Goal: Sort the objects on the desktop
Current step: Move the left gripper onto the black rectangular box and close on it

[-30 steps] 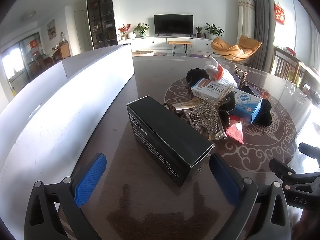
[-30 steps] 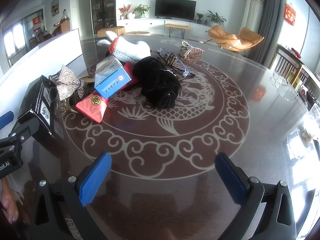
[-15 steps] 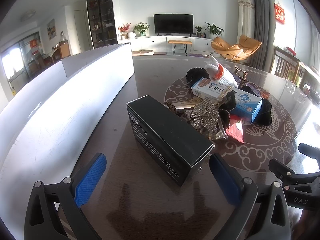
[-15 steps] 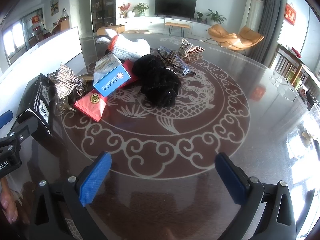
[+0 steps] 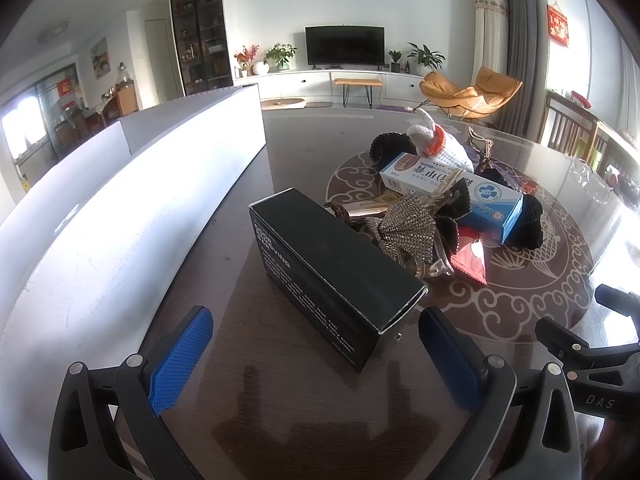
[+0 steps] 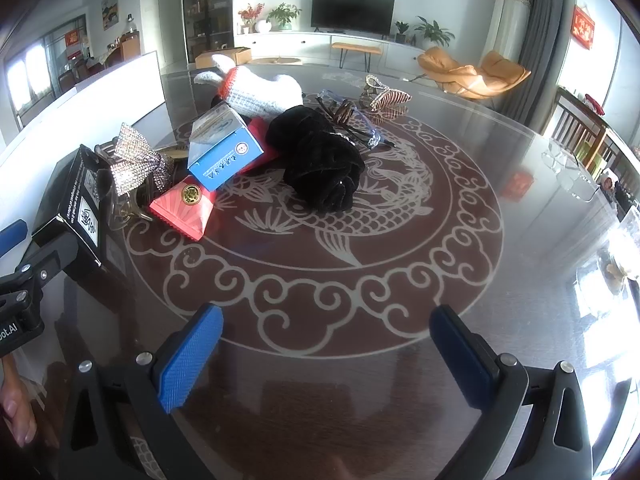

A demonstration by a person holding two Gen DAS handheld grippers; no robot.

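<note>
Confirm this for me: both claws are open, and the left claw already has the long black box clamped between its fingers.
Not clamped. In the left wrist view the left claw is open, with the black box lying on the table ahead, touching neither finger. The right claw is open too.

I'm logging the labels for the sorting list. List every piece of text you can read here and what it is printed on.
"DAS" on the black gripper frame at the left view's right edge.
"oot.AI", cut off, on the black gripper frame at the right view's left edge.
Black box: white print, too blurred to read.
Blue-and-white boxes: Chinese characters, too small to read reliably.
Red wall hanging: unreadable.
</note>
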